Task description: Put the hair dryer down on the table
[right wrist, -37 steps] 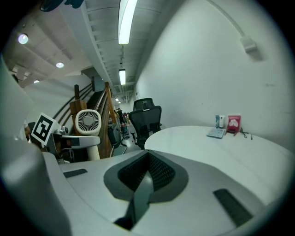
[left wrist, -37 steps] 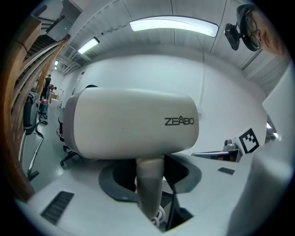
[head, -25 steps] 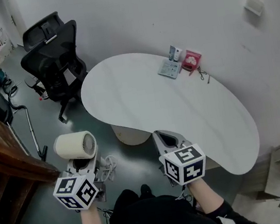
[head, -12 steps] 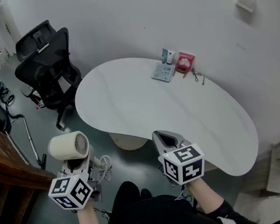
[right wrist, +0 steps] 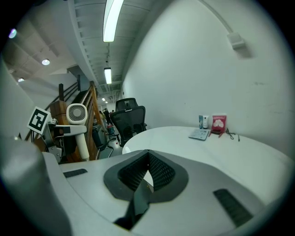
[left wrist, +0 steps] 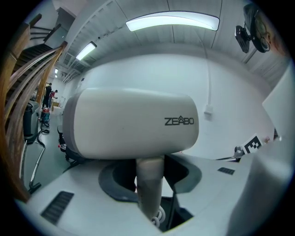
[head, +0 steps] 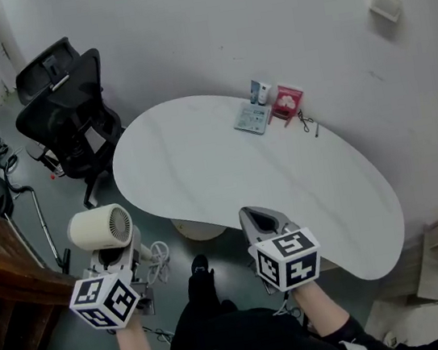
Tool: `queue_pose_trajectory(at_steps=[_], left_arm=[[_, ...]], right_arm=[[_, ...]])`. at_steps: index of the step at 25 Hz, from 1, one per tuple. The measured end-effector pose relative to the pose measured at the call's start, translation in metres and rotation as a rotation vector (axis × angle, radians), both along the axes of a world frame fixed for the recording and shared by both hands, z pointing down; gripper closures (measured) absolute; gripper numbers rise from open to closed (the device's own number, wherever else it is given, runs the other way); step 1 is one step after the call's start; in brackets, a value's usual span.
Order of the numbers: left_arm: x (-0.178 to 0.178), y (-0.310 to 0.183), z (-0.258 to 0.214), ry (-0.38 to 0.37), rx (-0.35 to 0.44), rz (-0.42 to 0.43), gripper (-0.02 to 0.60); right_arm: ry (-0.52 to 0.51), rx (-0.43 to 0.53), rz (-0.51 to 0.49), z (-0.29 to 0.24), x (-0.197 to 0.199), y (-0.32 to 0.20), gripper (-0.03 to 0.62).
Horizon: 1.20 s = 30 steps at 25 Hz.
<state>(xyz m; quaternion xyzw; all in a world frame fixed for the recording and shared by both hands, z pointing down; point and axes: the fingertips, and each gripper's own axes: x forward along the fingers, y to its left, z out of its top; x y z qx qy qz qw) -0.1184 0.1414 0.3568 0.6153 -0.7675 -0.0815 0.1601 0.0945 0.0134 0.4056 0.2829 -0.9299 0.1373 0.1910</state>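
Note:
A cream hair dryer (head: 99,227) stands upright with its handle in my left gripper (head: 123,262), held over the floor to the left of the white table (head: 201,164). In the left gripper view its body (left wrist: 131,122) fills the middle and its handle (left wrist: 150,189) runs down between the jaws, which are shut on it. Its coiled cord (head: 157,256) hangs beside the gripper. My right gripper (head: 260,221) is at the table's near edge, its jaws shut with nothing between them (right wrist: 147,161). The right gripper view shows the hair dryer (right wrist: 76,114) off to the left.
At the table's far edge by the wall lie a booklet (head: 249,117), a red box (head: 287,101), small bottles (head: 259,91) and a thin dark item (head: 306,122). Two black office chairs (head: 67,111) stand to the left. A wooden railing (head: 3,259) runs along the left side.
The left gripper with the hair dryer has drifted a little left and down in the head view. The table and chairs have shifted left. The right gripper has stayed in place.

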Motion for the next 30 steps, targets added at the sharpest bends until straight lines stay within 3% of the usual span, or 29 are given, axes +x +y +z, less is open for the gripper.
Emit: queue_pose_trajectory(at_steps=[15, 30], left_arm=[[-0.075, -0.083, 0.003, 0.028, -0.018, 0.052, 0.423], [-0.102, -0.165, 0.015, 0.036, -0.105, 0.228, 0.423]], right_arm=[[0.036, -0.052, 0.075, 0.018, -0.056, -0.065, 0.592], [0.052, -0.080, 0.177, 0.022, -0.093, -0.116, 0.592]])
